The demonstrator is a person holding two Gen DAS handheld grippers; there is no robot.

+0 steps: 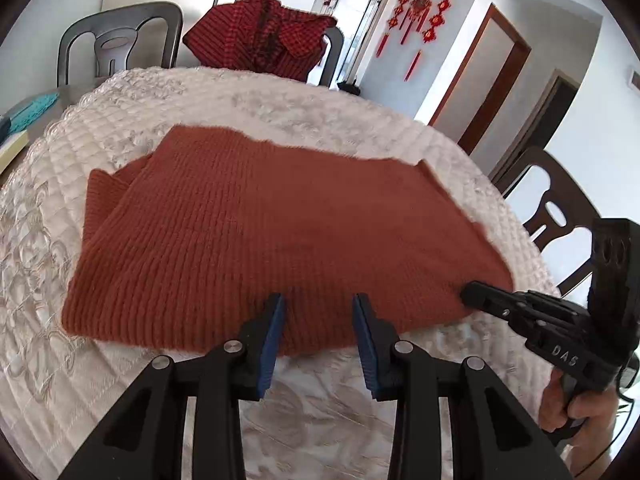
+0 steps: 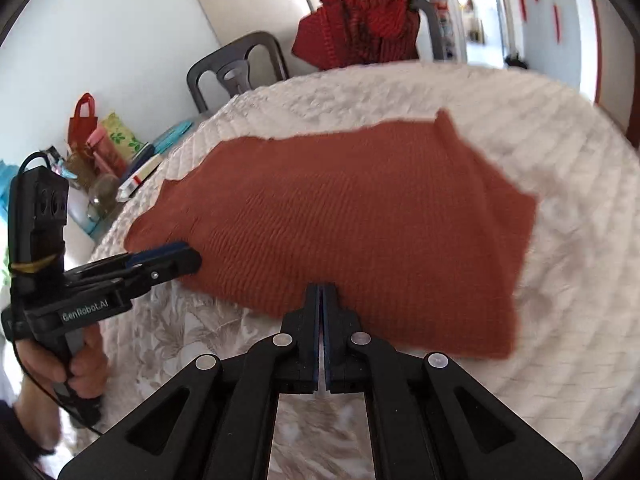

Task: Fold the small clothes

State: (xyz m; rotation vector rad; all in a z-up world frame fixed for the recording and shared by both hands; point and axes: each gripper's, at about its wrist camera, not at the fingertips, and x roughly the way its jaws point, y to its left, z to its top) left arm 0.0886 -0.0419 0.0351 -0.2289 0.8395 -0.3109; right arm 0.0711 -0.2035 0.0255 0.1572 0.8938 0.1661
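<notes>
A rust-orange ribbed knit sweater (image 1: 280, 232) lies folded and mostly flat on a round table covered with a white quilted, embroidered cloth (image 1: 120, 380). Every place here is given from that sweater.

The left gripper (image 1: 320, 320) sits at the sweater's near hem, toward its left end. Its blue-padded fingers (image 1: 274, 340) stand apart, and the hem's fabric runs across the gap between them; whether the pads press on the knit cannot be told. In the right wrist view this same gripper (image 2: 188, 254) meets the sweater's near left corner, with a hand (image 2: 80, 368) wrapped around its handle.

The right gripper (image 2: 323, 300) is at the near hem further right, its jaws clenched fully together with their tips at the knit's edge; whether any fabric is pinched between them cannot be told. In the left wrist view it (image 1: 472, 294) touches the sweater's near right corner.

Beyond the sweater's far edge, a red and black checked garment (image 1: 260, 36) hangs over a chair back. A grey plastic chair (image 1: 116, 40) stands left of that, and a dark brown wooden chair (image 1: 556, 208) stands off the sweater's right side
</notes>
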